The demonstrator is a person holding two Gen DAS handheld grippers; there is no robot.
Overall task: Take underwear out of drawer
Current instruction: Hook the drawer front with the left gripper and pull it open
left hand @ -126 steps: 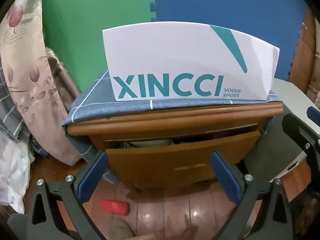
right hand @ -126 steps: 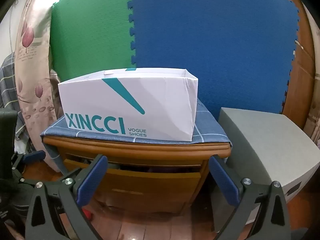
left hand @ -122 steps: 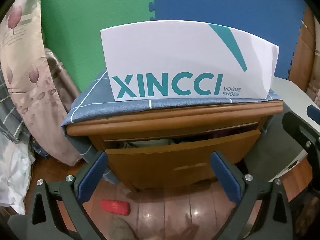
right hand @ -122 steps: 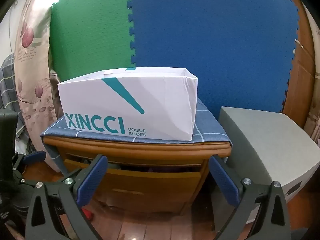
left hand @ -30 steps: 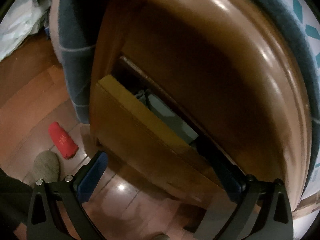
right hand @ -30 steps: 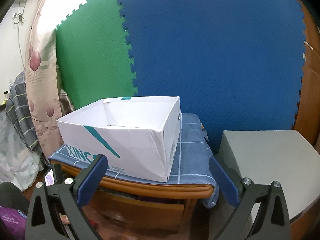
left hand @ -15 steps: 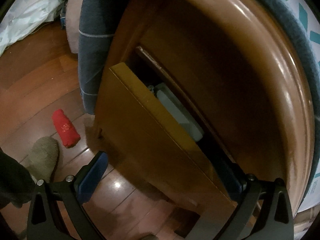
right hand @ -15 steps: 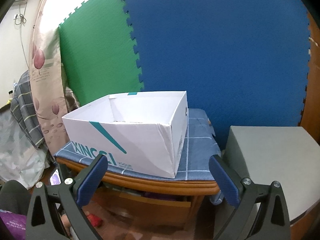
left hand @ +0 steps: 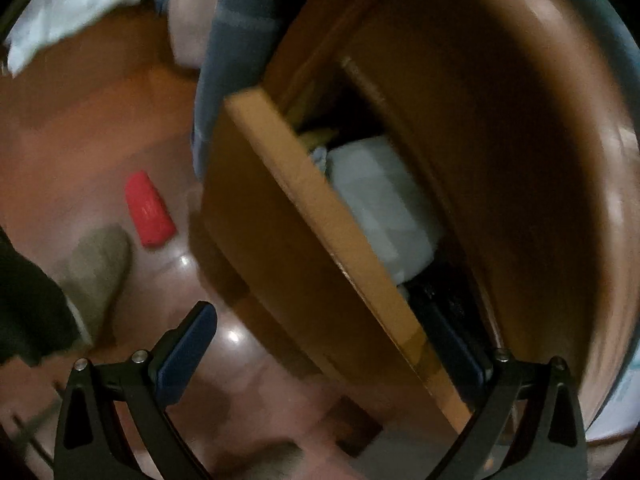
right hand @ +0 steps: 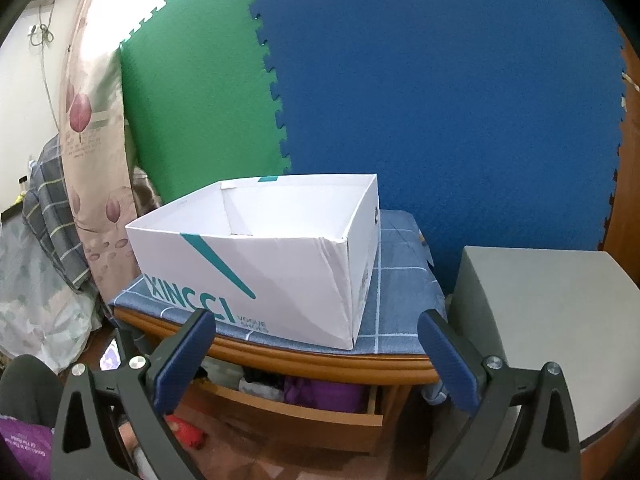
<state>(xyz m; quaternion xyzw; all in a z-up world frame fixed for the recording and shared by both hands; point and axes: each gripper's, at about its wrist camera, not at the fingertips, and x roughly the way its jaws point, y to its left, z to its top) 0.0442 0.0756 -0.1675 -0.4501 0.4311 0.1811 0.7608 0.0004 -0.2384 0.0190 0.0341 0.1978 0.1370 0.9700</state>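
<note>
The wooden drawer (left hand: 320, 208) of the nightstand is pulled partly out. My left gripper (left hand: 320, 356) is open, its right finger (left hand: 452, 344) hooked inside behind the drawer front and its left finger outside. A pale folded garment (left hand: 384, 204) lies inside the drawer. In the right wrist view the open drawer (right hand: 296, 412) shows purple (right hand: 324, 392), white and dark clothes. My right gripper (right hand: 316, 356) is open and empty, held above and in front of the nightstand.
An empty white XINCCI shoe box (right hand: 260, 252) stands on the blue checked cloth (right hand: 400, 280) on the nightstand. A grey cabinet (right hand: 540, 320) stands to the right. A red object (left hand: 148, 208) and a socked foot (left hand: 96, 268) are on the wooden floor.
The drawer has slid further out under my left gripper's pull, showing more of the clothes. My right gripper has shifted slightly, and now looks down into the open drawer.
</note>
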